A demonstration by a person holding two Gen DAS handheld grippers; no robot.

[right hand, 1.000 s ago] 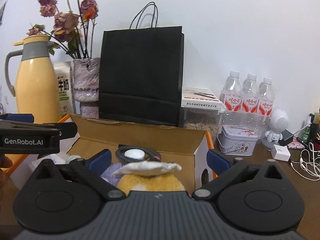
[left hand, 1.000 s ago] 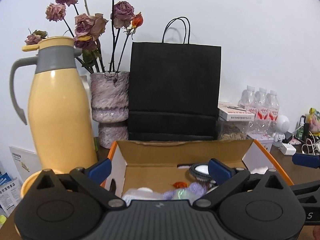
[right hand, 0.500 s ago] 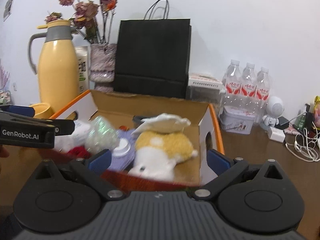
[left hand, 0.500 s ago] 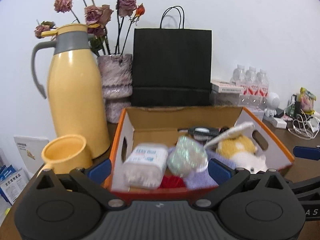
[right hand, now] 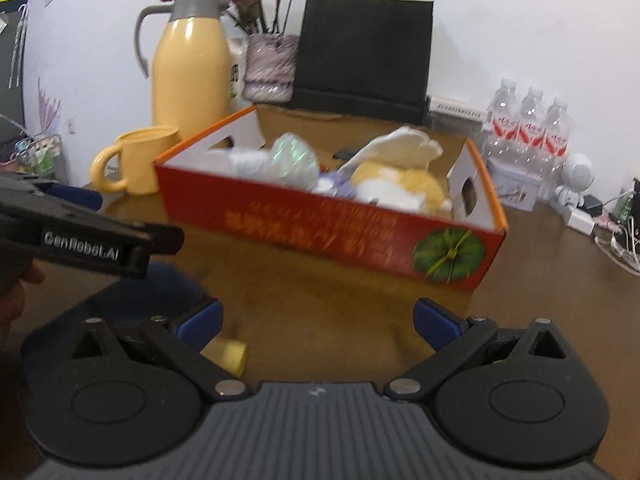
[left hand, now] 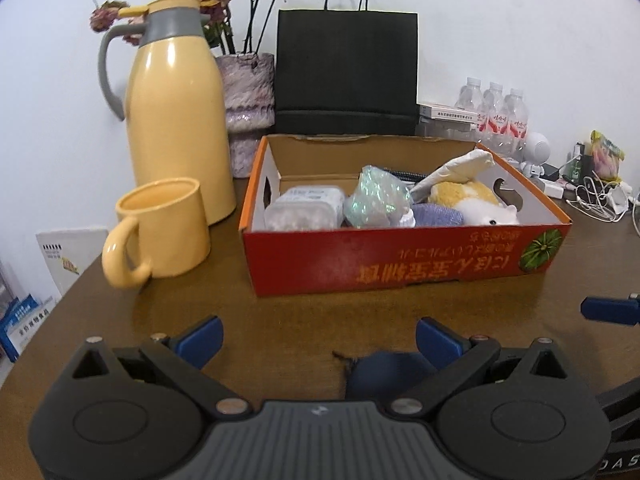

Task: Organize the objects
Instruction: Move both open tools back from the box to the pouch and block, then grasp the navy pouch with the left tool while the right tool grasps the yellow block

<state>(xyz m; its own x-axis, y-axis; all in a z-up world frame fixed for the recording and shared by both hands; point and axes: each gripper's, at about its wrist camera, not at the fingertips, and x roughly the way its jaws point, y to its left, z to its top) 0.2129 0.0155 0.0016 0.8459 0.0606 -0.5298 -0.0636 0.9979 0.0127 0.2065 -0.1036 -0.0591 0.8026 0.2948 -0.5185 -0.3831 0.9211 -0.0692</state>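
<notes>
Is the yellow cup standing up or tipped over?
Standing up. The yellow cup sits on the table with its open mouth facing upward.

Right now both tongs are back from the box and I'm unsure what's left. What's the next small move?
Probably lower the open left tongs onto the dark blue pouch lying on the table just ahead of them; it sits outside the box, which already holds the other items.

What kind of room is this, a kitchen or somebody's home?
Probably a lived-in home or small office corner, not a kitchen. A brown table against a white wall holds a yellow thermos jug with a matching mug, dried roses in a vase, and tangled charger cables.
</notes>
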